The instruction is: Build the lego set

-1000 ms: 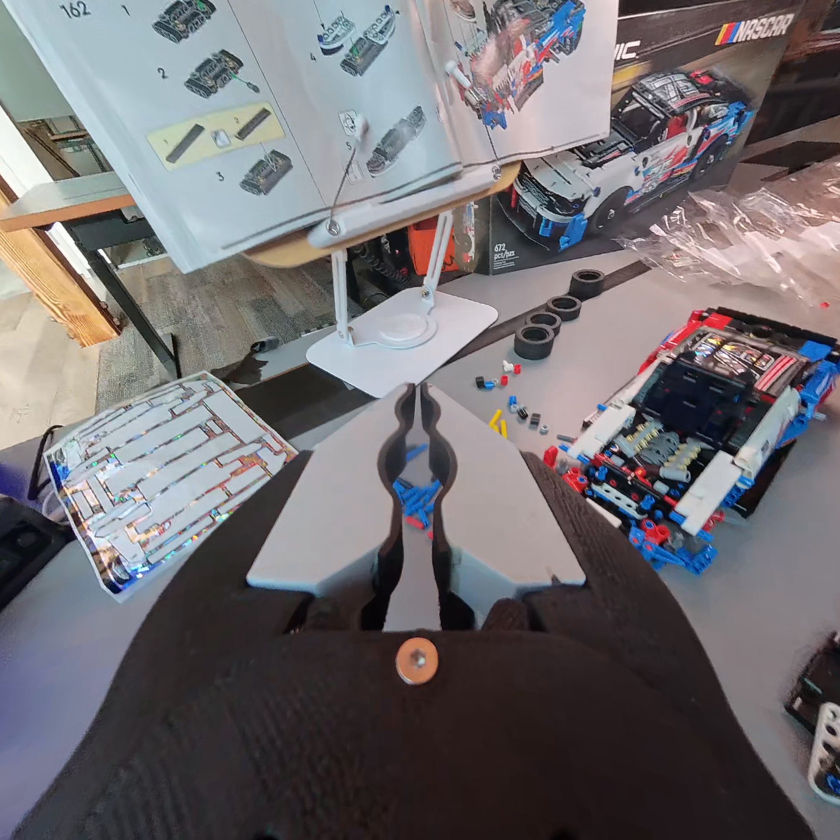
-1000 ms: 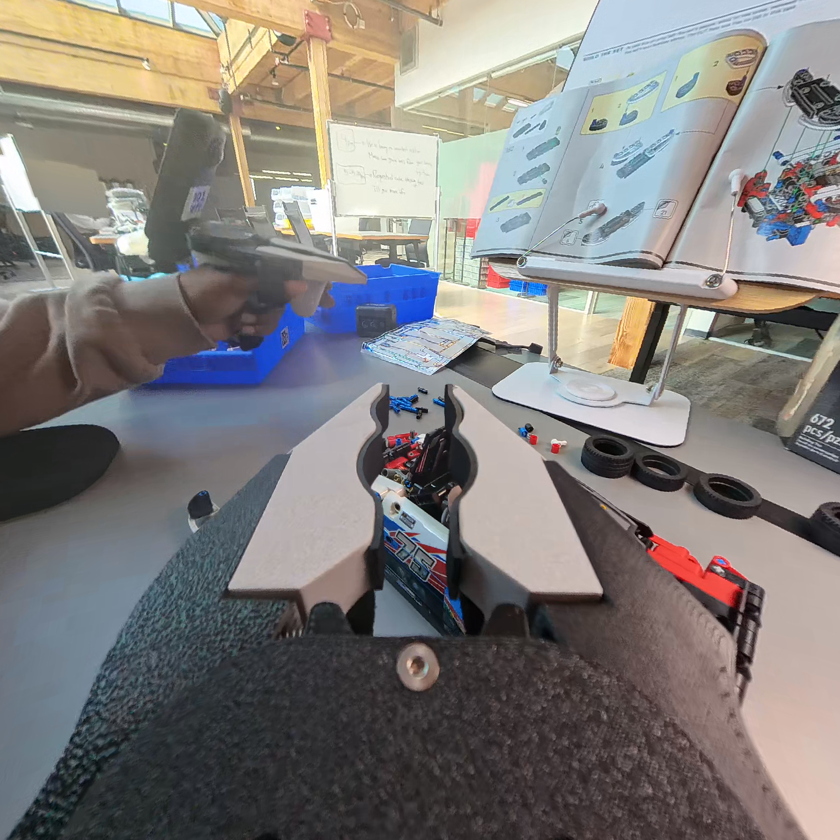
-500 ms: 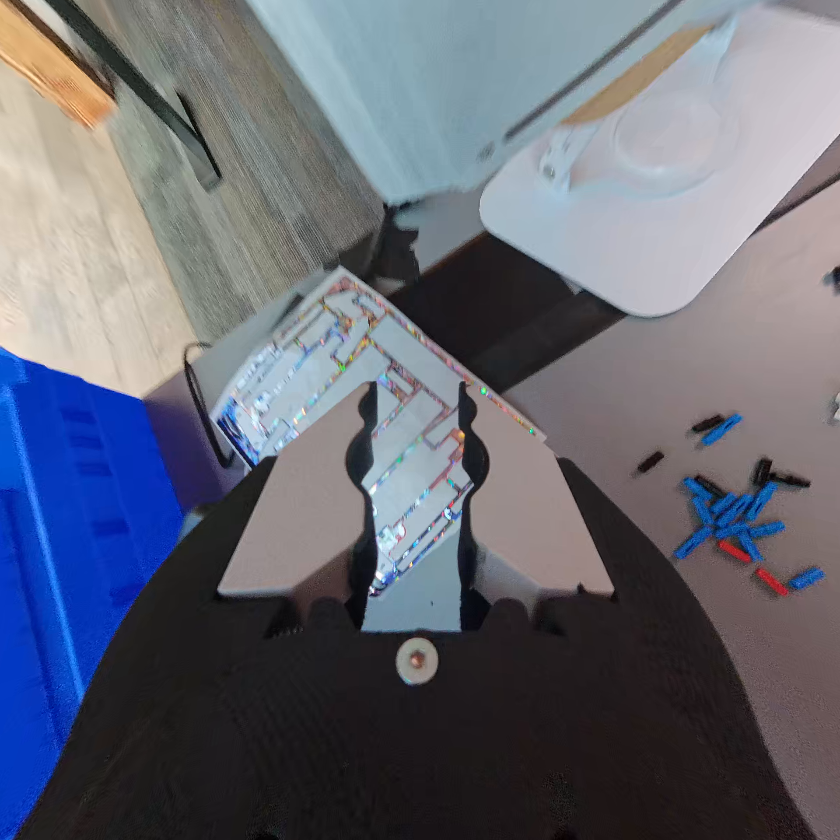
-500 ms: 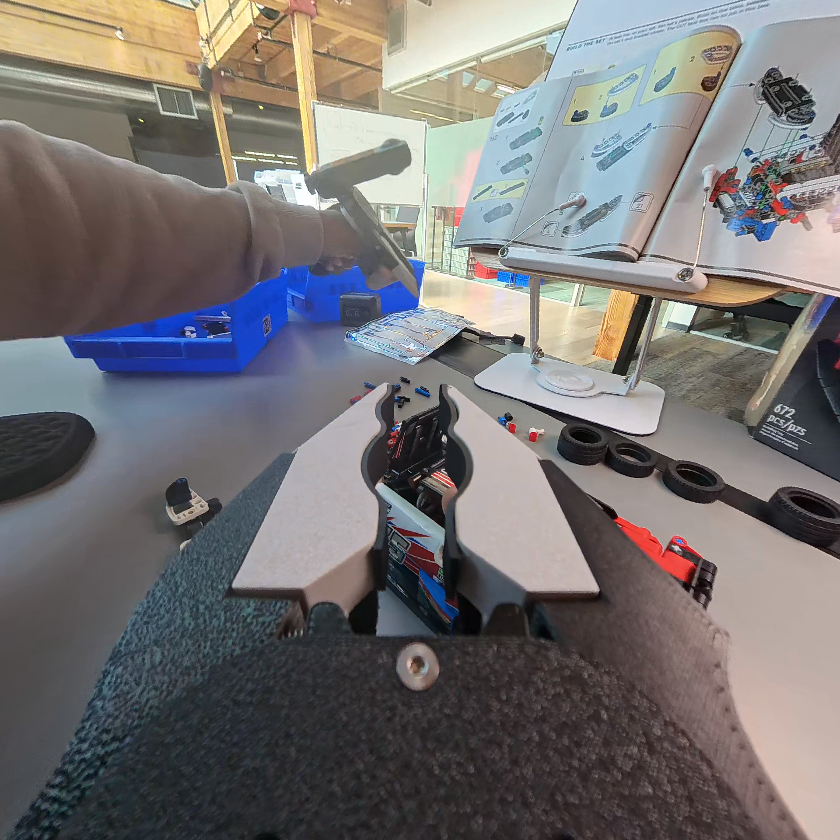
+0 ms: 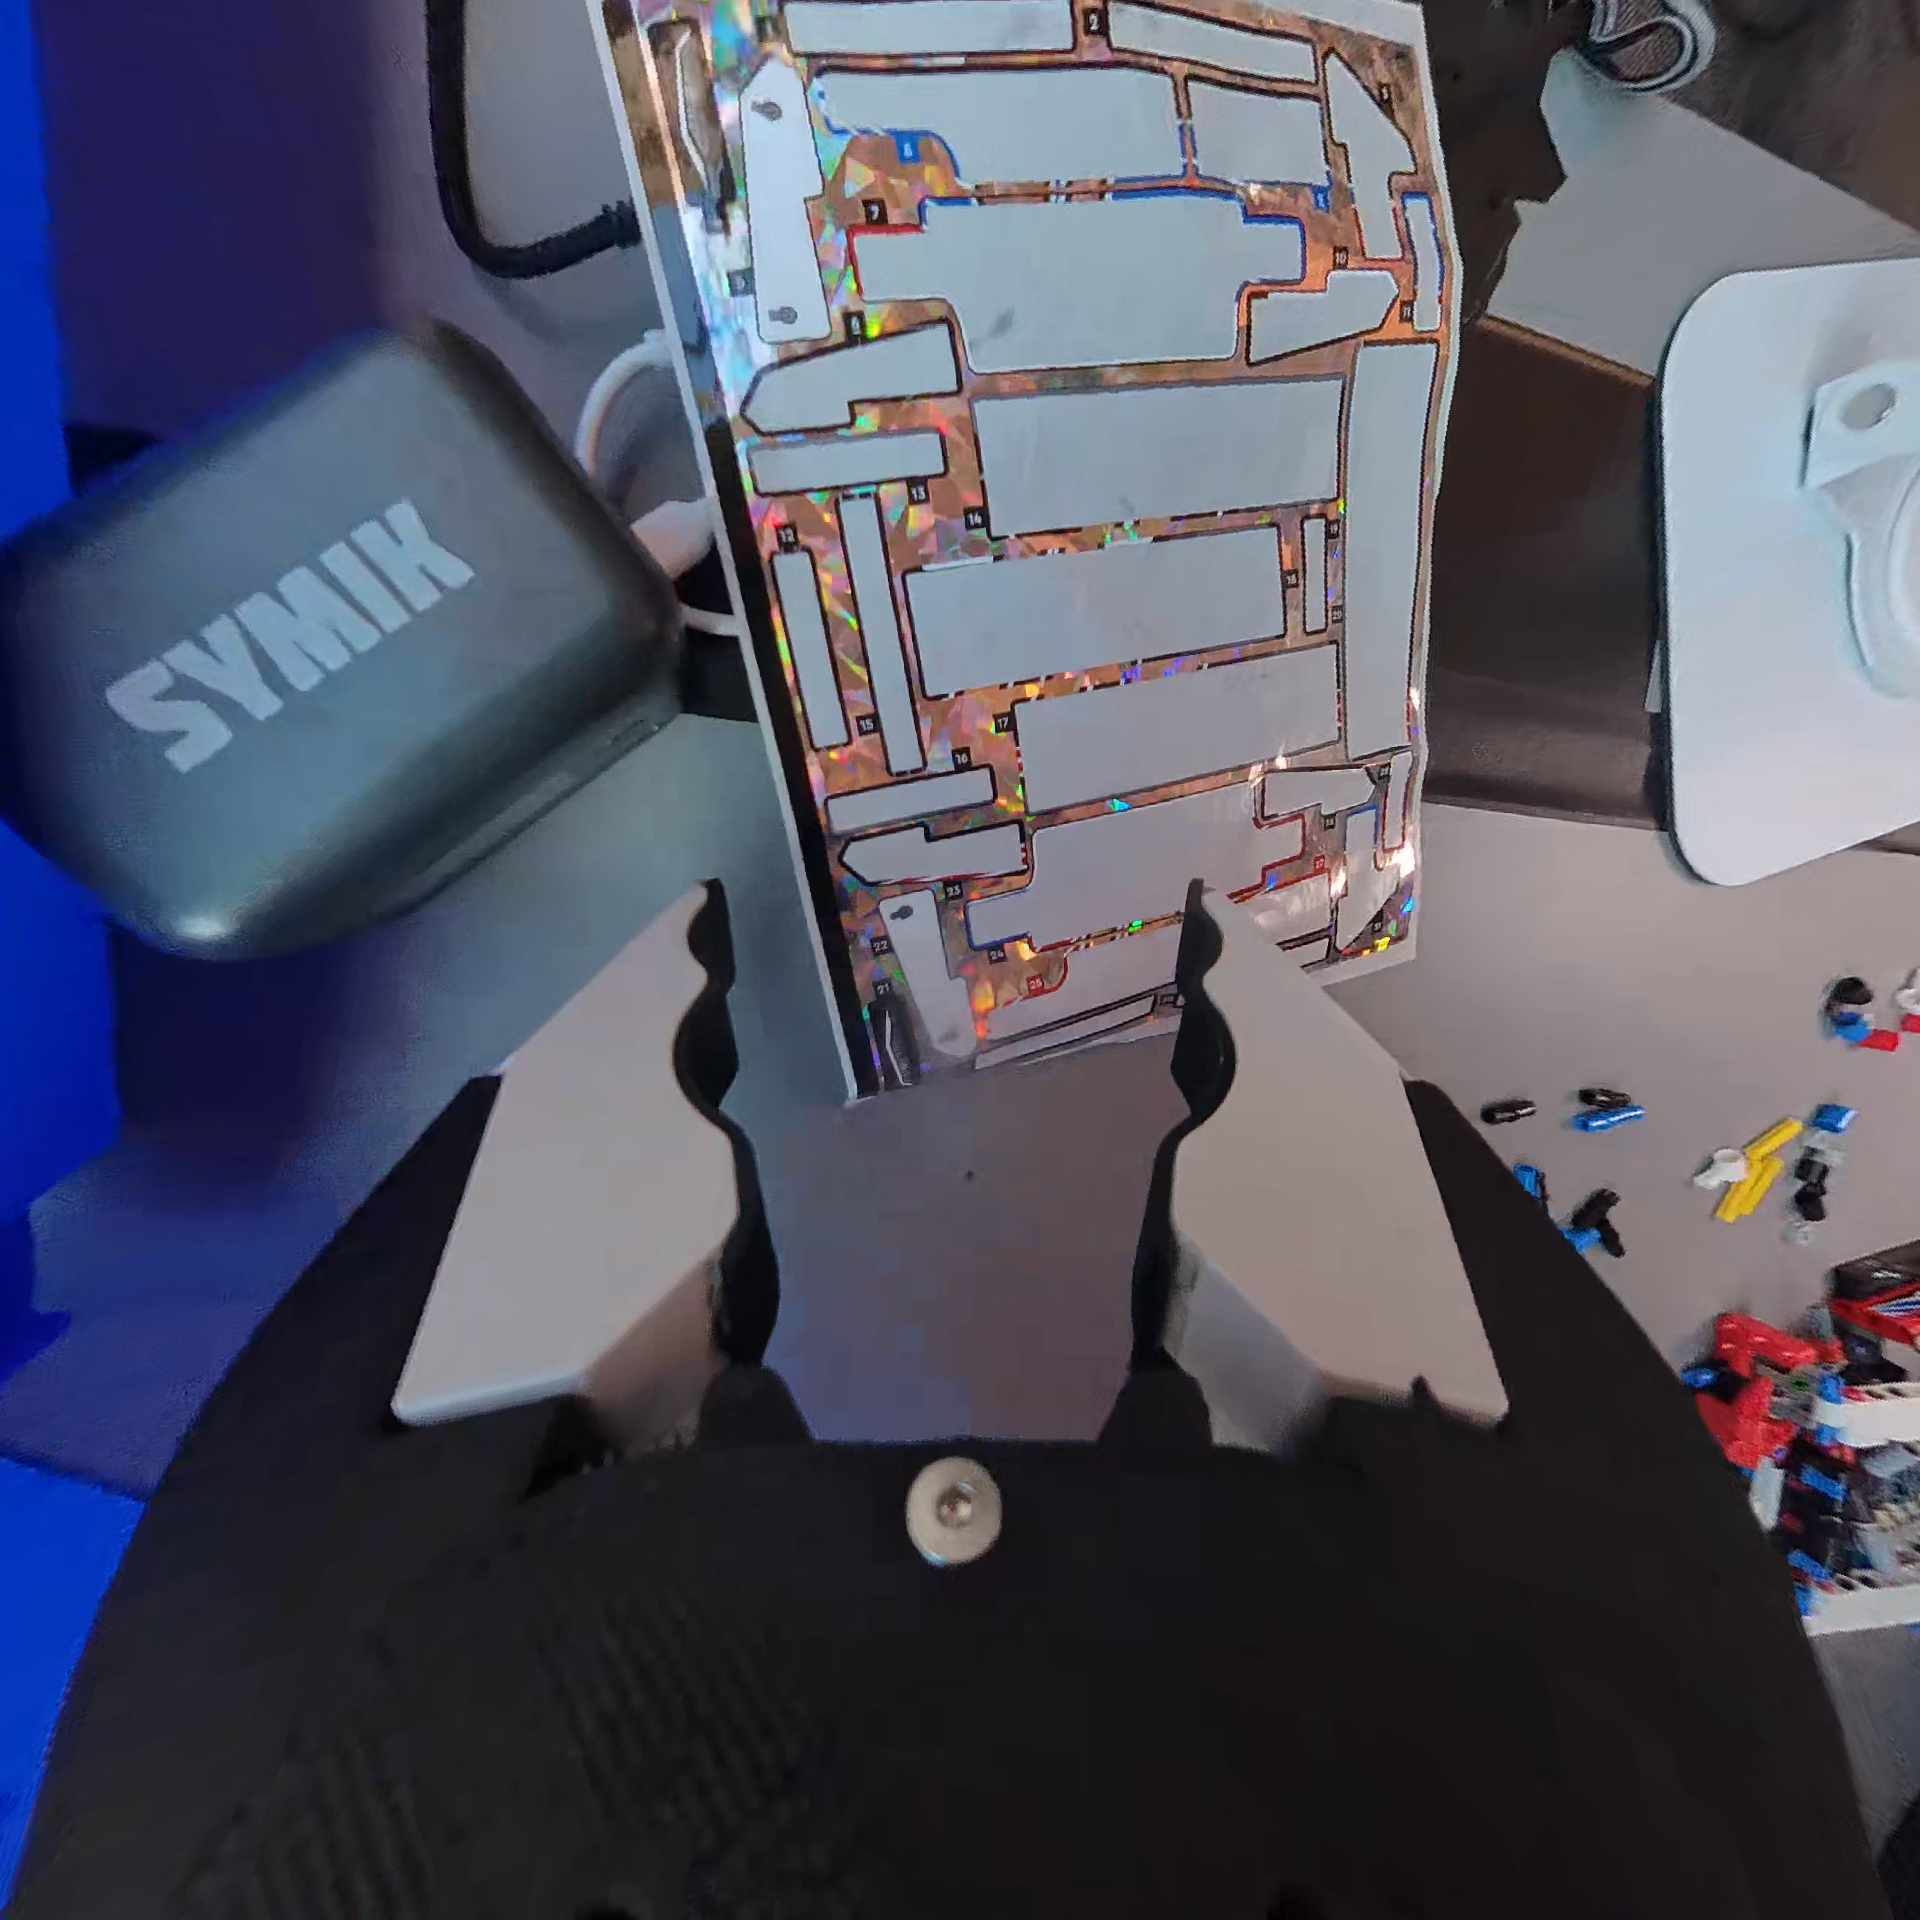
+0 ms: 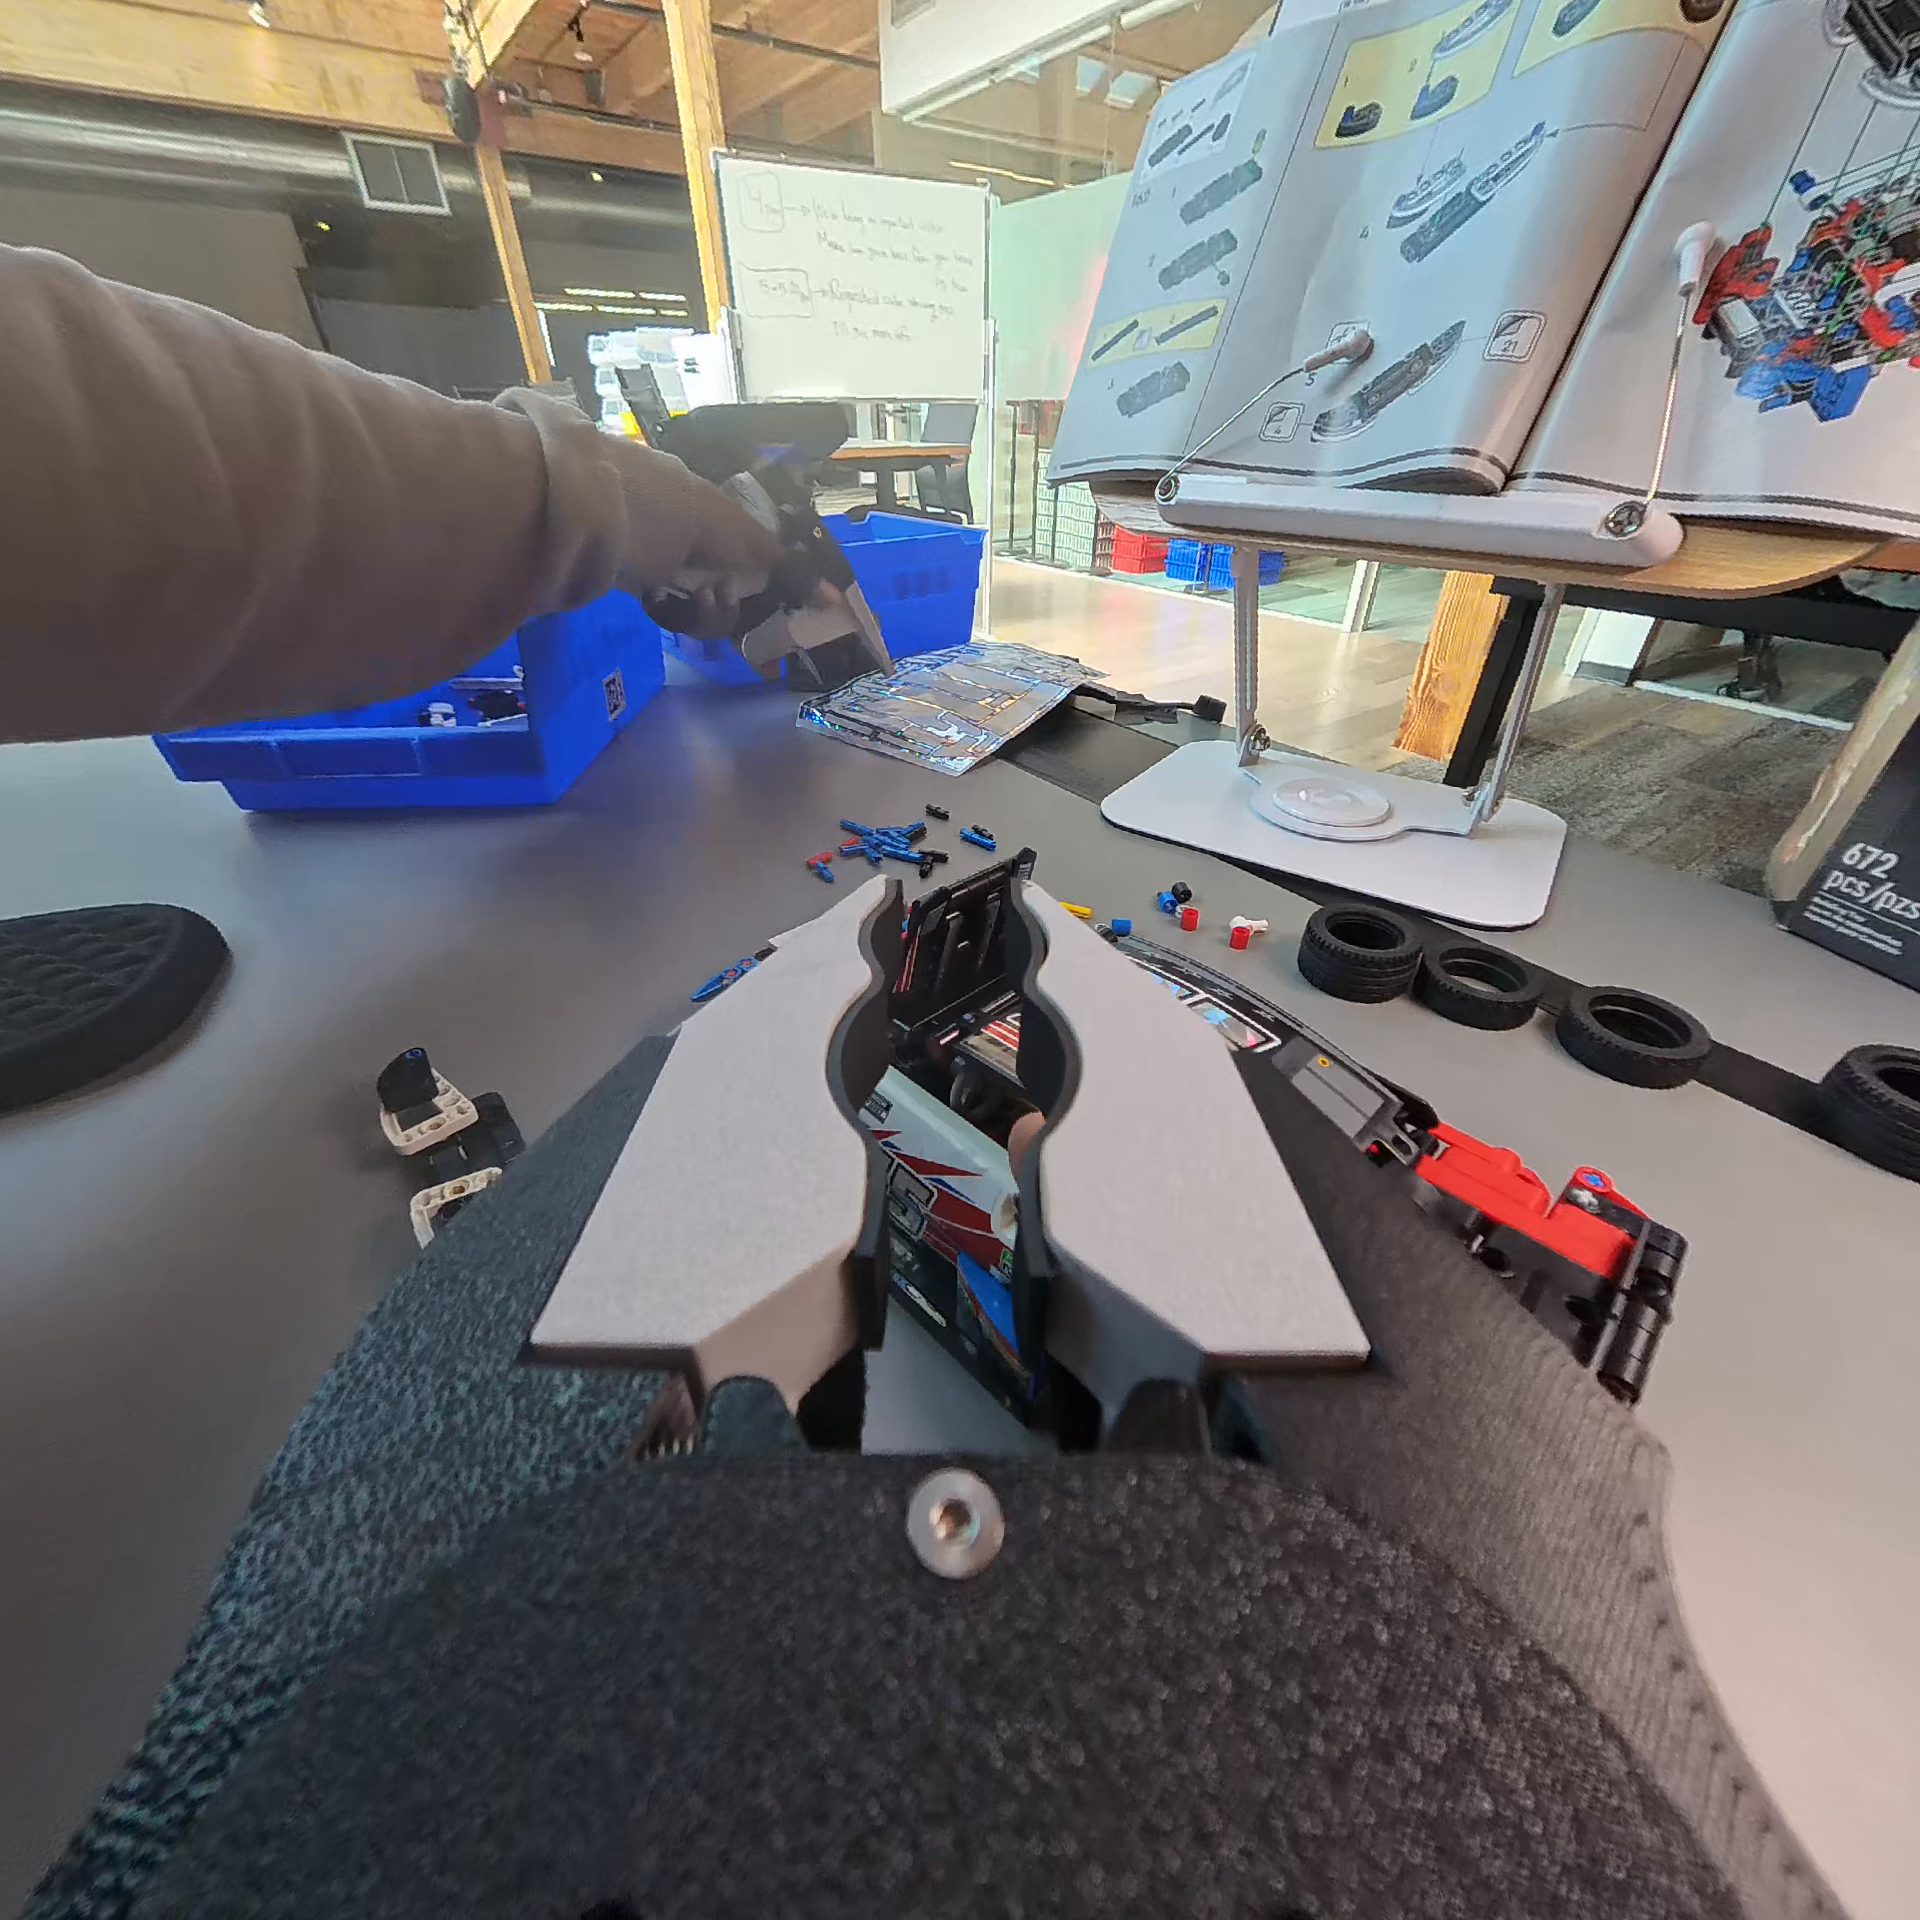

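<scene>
- The left gripper is held wide apart and empty over the near edge of the shiny sticker sheet, which lies on the grey table beside a dark case.
- The right gripper is seen narrowly parted around the lego car; whether it grips cannot be told.
- Four tyres are lined up near the book stand.
</scene>
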Demonstrator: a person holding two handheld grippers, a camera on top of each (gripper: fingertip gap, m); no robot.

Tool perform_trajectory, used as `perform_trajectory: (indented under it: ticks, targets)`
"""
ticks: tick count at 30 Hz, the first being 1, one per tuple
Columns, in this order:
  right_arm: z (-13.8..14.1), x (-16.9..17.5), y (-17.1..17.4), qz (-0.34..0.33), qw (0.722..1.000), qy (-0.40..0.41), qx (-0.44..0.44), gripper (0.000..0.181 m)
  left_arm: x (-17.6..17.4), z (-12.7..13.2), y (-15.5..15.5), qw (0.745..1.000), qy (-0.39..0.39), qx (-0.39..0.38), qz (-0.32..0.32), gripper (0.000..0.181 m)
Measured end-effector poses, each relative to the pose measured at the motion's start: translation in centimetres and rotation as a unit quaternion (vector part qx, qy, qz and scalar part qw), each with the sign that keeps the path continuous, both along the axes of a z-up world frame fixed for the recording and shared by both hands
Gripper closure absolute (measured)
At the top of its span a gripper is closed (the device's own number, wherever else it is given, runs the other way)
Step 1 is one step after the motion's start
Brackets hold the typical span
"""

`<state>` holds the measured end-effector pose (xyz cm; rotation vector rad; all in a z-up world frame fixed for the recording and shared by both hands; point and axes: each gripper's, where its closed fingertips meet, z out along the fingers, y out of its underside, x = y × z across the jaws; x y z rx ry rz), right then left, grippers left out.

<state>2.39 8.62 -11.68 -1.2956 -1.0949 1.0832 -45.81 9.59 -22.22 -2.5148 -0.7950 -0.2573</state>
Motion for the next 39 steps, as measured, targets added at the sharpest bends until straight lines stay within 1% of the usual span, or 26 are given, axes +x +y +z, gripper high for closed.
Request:
perform_trajectory:
  ticks: [1,3,6,8,10,12,14,16,18,19,21,22,24,26,28,30,31,34,35,36,37,39]
  targets:
    - [0.0,0.0,0.0,0.0,1.0,-0.001,0.0,0.165,0.2,-0.4,-0.2,1.0,-0.016,0.003,0.004,0.099]
    - [-0.1,0.0,0.0,0.001,1.0,-0.002,-0.001,0.165,0.6,-0.9,-0.2,0.999,-0.038,0.013,0.009,0.106]
    - [-0.2,0.0,0.0,0.001,1.0,-0.005,-0.002,0.165,1.2,-0.1,0.4,0.996,-0.068,0.059,0.005,0.138]
    - [-0.3,0.0,0.1,0.0,1.0,-0.007,-0.001,0.165,2.1,1.2,1.0,0.992,-0.076,0.094,-0.022,0.161]
    - [-0.3,0.0,0.1,0.0,1.0,-0.008,-0.001,0.165,3.1,3.4,1.7,0.988,-0.065,0.129,-0.057,0.181]
    - [-0.2,0.0,0.1,0.001,1.0,-0.006,0.0,0.166,4.0,6.5,2.2,0.981,-0.037,0.168,-0.087,0.181]
    - [0.0,0.0,-0.1,0.001,1.0,-0.004,0.003,0.166,5.1,10.1,2.2,0.971,0.0,0.211,-0.112,0.181]
    - [0.1,0.0,-0.3,0.002,1.0,-0.005,0.01,0.166,7.0,14.0,1.5,0.953,0.048,0.26,-0.15,0.181]
    - [0.2,-0.1,-0.5,0.002,1.0,-0.006,0.025,0.166,10.3,17.1,0.0,0.93,0.082,0.299,-0.196,0.181]
    - [0.3,-0.2,-0.7,0.0,0.999,-0.008,0.037,0.166,12.5,18.4,-1.0,0.915,0.092,0.321,-0.224,0.181]
    - [0.4,-0.3,-1.2,-0.003,0.998,-0.012,0.068,0.166,18.0,20.3,-3.5,0.872,0.11,0.373,-0.295,0.181]
    - [0.6,-0.4,-1.6,-0.002,0.996,-0.014,0.087,0.165,20.8,20.8,-4.9,0.849,0.117,0.398,-0.327,0.181]
    - [1.3,-0.7,-2.8,0.003,0.993,-0.01,0.119,0.163,26.1,20.9,-7.7,0.81,0.111,0.439,-0.372,0.181]
    - [2.2,-1.0,-4.3,0.004,0.987,-0.007,0.161,0.158,30.9,20.2,-10.3,0.777,0.081,0.479,-0.4,0.181]
    - [3.4,-1.3,-6.1,0.008,0.98,0.001,0.199,0.153,35.0,18.8,-12.4,0.75,0.049,0.508,-0.42,0.181]
    - [4.4,-1.7,-8.1,0.028,0.977,0.01,0.21,0.14,38.2,17.6,-14.0,0.72,0.018,0.54,-0.435,0.181]
    - [4.7,-1.9,-8.8,0.033,0.978,0.01,0.207,0.132,39.3,17.1,-14.5,0.709,0.002,0.554,-0.437,0.181]
    - [4.3,-2.3,-9.3,0.029,0.977,-0.019,0.211,0.113,40.5,16.2,-14.9,0.698,-0.047,0.575,-0.424,0.181]
    - [4.1,-2.4,-9.3,0.024,0.975,-0.025,0.217,0.114,40.7,16.1,-15.1,0.695,-0.065,0.578,-0.422,0.181]
    - [3.9,-2.5,-9.2,0.021,0.976,-0.028,0.216,0.119,40.7,16.0,-15.2,0.694,-0.071,0.578,-0.424,0.181]
    - [3.8,-2.5,-9.1,0.02,0.977,-0.027,0.209,0.126,40.5,15.7,-15.3,0.694,-0.065,0.576,-0.427,0.181]
    - [4.3,-2.5,-9.2,0.022,0.982,-0.004,0.189,0.133,40.0,15.2,-15.3,0.699,-0.064,0.572,-0.424,0.181]
